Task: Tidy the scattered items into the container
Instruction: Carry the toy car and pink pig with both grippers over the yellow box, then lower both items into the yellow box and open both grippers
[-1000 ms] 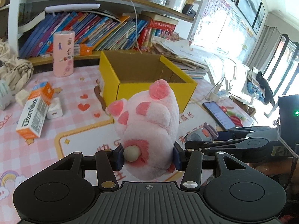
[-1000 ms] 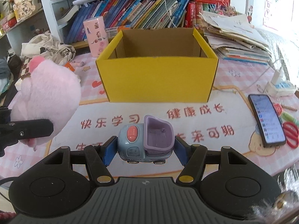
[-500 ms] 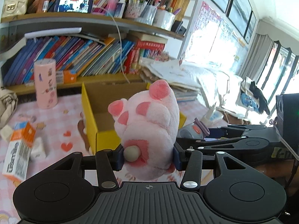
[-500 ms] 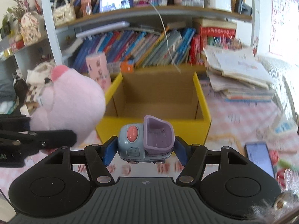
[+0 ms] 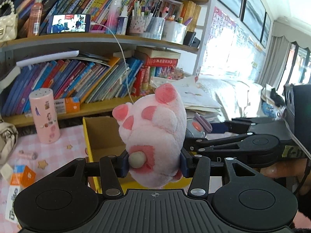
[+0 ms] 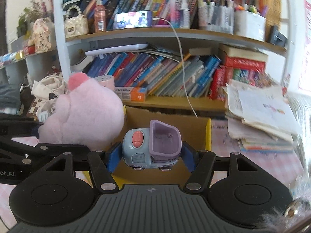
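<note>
Both loads are in the air at the yellow box [image 6: 208, 134], the left gripper [image 5: 154, 161] with jaws clamped on the pink plush toy [image 5: 153, 134] and the right gripper [image 6: 149, 155] pinching the toy truck [image 6: 151, 145], seemingly over its opening; next, lower and release inside

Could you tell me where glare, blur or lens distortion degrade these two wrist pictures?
Left wrist view: the window at right is blown out, washing over the papers below it; shelf lines bow from fisheye. Right wrist view: motion blur smears the stacked papers and shelf items, while the toy truck in the right gripper stays sharp.
</note>
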`<act>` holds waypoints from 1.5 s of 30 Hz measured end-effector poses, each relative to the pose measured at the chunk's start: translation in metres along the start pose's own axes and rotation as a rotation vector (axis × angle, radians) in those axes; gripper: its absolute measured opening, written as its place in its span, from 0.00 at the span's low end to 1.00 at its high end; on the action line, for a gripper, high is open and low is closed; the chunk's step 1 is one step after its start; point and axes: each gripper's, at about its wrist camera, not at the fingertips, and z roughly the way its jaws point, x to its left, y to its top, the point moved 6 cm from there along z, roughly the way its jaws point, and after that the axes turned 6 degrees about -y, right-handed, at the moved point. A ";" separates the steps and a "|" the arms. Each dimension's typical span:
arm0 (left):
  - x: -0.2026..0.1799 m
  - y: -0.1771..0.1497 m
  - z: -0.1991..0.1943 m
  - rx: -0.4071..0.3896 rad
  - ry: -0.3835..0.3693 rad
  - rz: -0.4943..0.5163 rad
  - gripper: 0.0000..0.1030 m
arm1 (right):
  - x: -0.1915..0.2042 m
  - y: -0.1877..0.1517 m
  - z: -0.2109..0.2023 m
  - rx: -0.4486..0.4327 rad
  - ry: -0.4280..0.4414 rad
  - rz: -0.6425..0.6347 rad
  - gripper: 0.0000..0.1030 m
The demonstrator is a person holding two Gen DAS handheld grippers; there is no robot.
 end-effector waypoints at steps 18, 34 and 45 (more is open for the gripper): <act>0.040 0.006 0.112 0.224 0.112 0.024 0.46 | -0.010 0.012 0.135 0.154 0.104 -0.538 0.60; 0.051 -0.043 0.187 0.597 0.162 0.273 0.47 | 0.016 -0.057 0.214 0.381 0.249 -1.184 0.60; 0.053 -0.051 0.188 0.647 0.156 0.254 0.51 | 0.011 -0.059 0.222 0.429 0.309 -1.191 0.61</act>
